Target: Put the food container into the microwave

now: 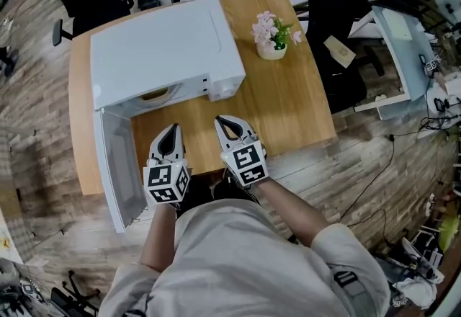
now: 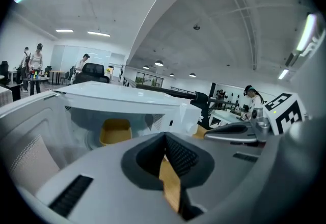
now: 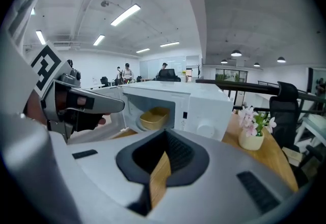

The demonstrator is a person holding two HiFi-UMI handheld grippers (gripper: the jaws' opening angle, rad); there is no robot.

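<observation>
The tan food container sits inside the white microwave, whose door hangs open to the left. In the left gripper view the container rests in the cavity ahead; the right gripper view also shows the container there. My left gripper and right gripper hover side by side over the wooden table, in front of the opening and apart from the microwave. On the left gripper and the right gripper the jaws meet at the tips with nothing held.
A small white pot of pink flowers stands on the table right of the microwave. A black office chair and a white desk lie beyond the table's right edge. Several people stand far off in the room.
</observation>
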